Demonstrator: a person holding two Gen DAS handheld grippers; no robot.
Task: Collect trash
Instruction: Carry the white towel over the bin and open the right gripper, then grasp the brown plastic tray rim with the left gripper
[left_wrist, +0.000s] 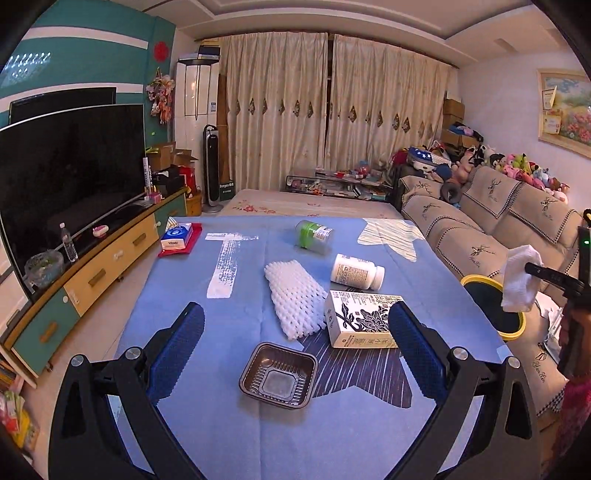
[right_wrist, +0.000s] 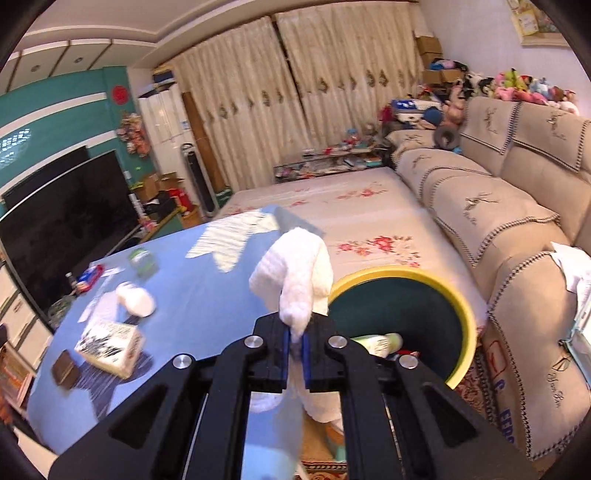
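My right gripper (right_wrist: 295, 338) is shut on a crumpled white paper towel (right_wrist: 295, 273) and holds it by the table's right edge, just left of the yellow-rimmed dark green bin (right_wrist: 458, 306); the towel (left_wrist: 519, 282) and bin (left_wrist: 517, 332) also show in the left wrist view. My left gripper (left_wrist: 295, 328) is open and empty above the blue tablecloth (left_wrist: 221, 424). Between its fingers lie a brown plastic tray (left_wrist: 279, 374), a white foam net (left_wrist: 295, 302) and a black-and-white carton (left_wrist: 360, 323). Farther off lie a white pill bottle (left_wrist: 356, 271) and a green-capped jar (left_wrist: 314, 234).
A tissue pack on a red cloth (left_wrist: 179, 238) lies at the table's far left. A TV (left_wrist: 70, 170) on a cabinet stands to the left. A beige sofa (right_wrist: 517, 221) runs along the right. The bin holds some trash (right_wrist: 380, 343).
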